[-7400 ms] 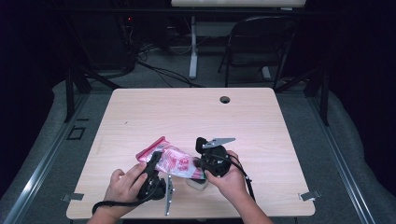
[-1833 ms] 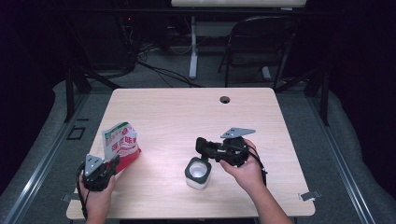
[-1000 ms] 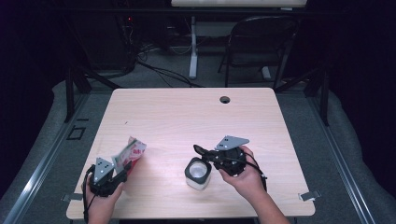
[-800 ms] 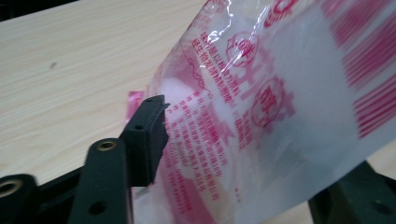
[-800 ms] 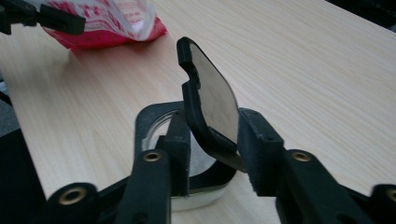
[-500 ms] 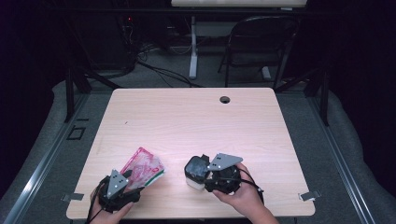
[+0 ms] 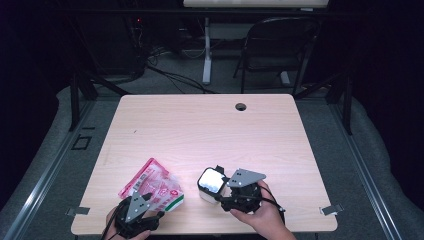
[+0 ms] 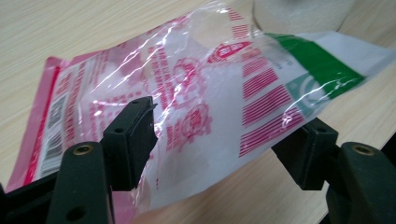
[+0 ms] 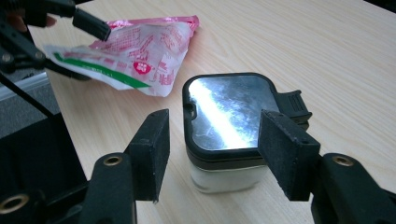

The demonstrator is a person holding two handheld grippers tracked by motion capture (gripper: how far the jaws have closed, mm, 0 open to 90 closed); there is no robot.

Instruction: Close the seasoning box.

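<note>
Release is what both hands seem to be carrying out near the front edge of the worktop (image 7: 200, 120). The left gripper (image 7: 137, 210) is hovering at the front left, and its jaws have just been opening: they are standing apart on either side of the plastic pouch (image 8: 205, 93), whose printed red and green film is lying slack between them and sagging onto the wood, so nothing appears to be pinching it. In the high view the pouch (image 7: 152, 185) is lying flat just ahead of that gripper, left of centre, probably set there to keep it away from the container.

The right gripper (image 7: 240, 192) is sitting at the front, right of centre. Its jaws have likewise been spreading and are now standing wide, one on each side of the small square container (image 9: 229, 130), with visible gaps to its black-rimmed lid. The container (image 7: 211, 184) is resting upright on the worktop, just beside the pouch's green end without touching it, likely parked where neither hand needs to steady it.
</note>
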